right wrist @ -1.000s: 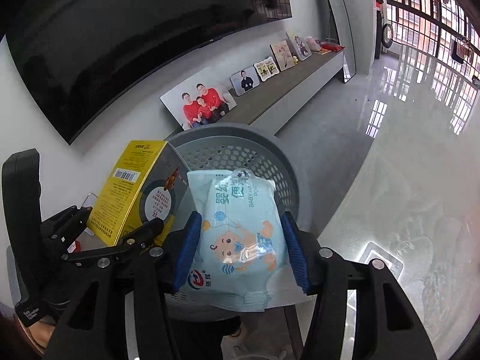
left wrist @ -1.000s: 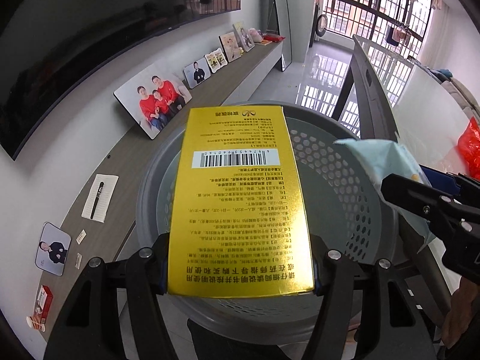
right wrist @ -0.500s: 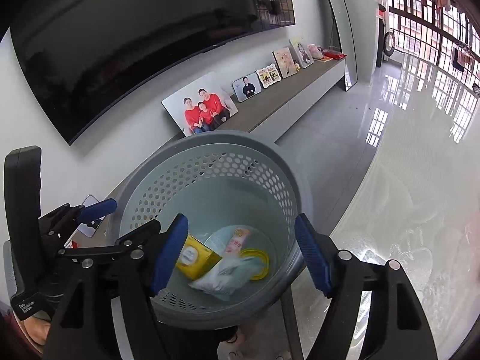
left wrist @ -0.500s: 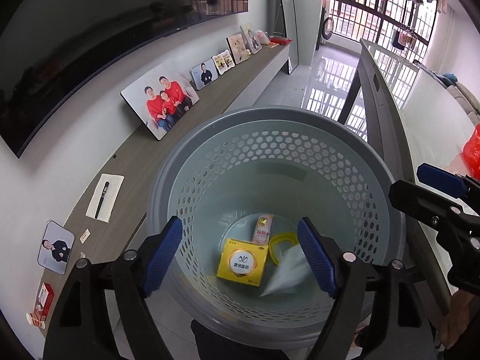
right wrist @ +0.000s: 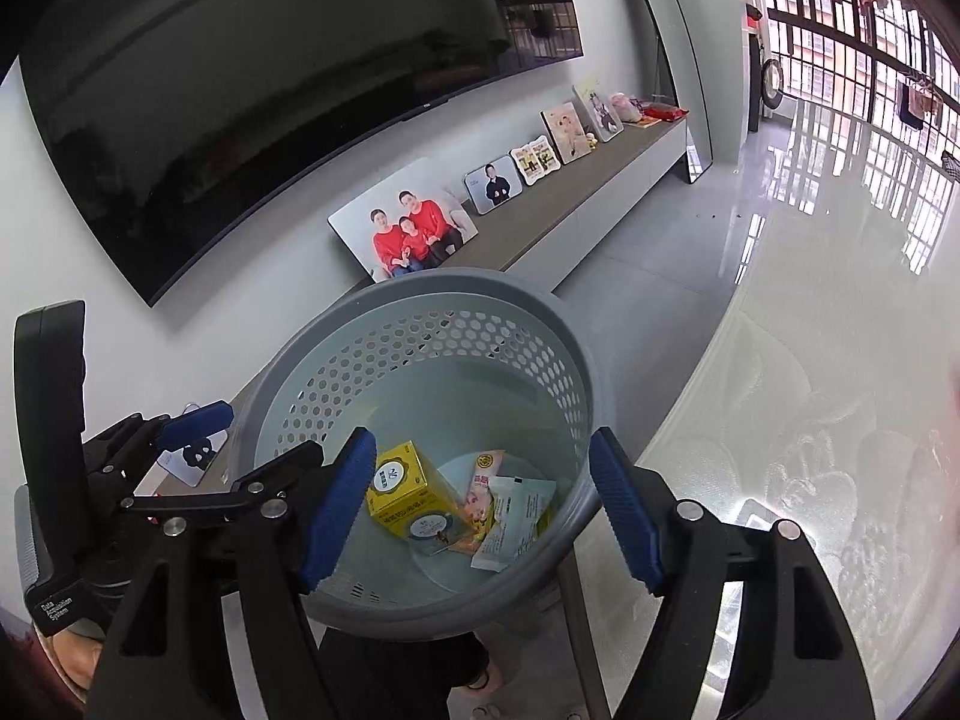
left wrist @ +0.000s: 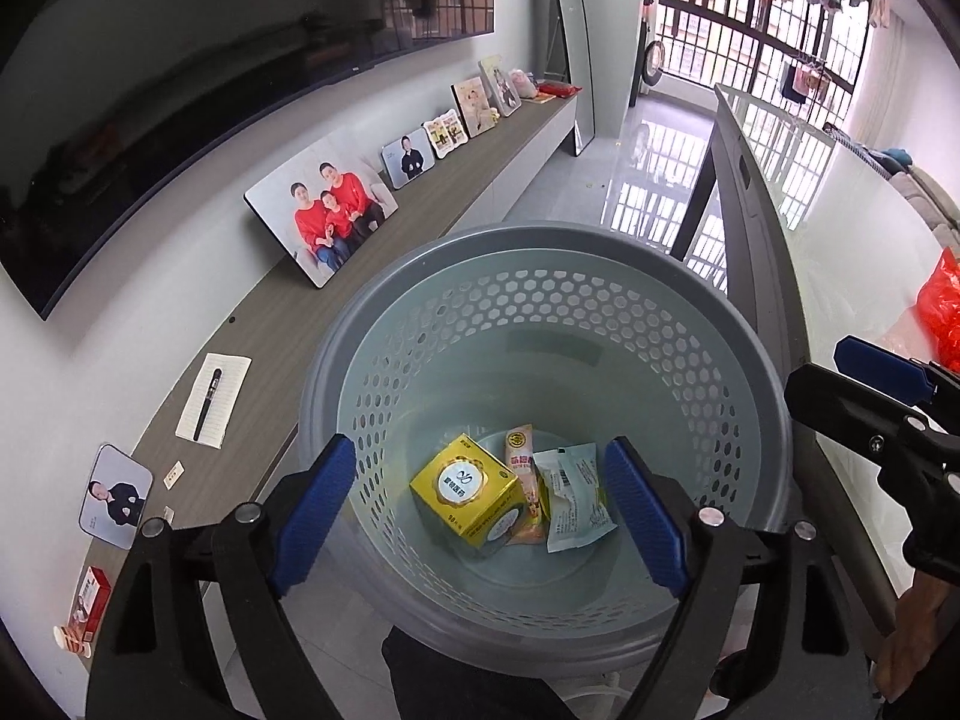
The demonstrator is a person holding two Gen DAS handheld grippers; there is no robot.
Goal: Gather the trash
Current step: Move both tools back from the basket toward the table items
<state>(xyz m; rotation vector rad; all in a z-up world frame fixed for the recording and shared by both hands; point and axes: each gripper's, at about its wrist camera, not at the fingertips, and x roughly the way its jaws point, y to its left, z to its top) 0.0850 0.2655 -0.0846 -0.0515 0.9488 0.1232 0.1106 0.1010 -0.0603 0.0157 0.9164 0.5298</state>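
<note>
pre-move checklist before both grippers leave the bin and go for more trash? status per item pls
1. Left gripper empty: ok, jaws opening, nothing between them.
2. Right gripper empty: ok, open, nothing between the pads.
3. Yellow box inside the grey basket: ok, on its floor.
4. Wipes pack inside: ok, lying beside the box.
5. Nothing hung on the basket rim: ok.
6. More trash on the glass table: cannot tell, only part of it shows.

I'm seeing a big dark TV on the white wall, framed photos along a low wooden console, and a glossy grey floor lit by barred windows.
</note>
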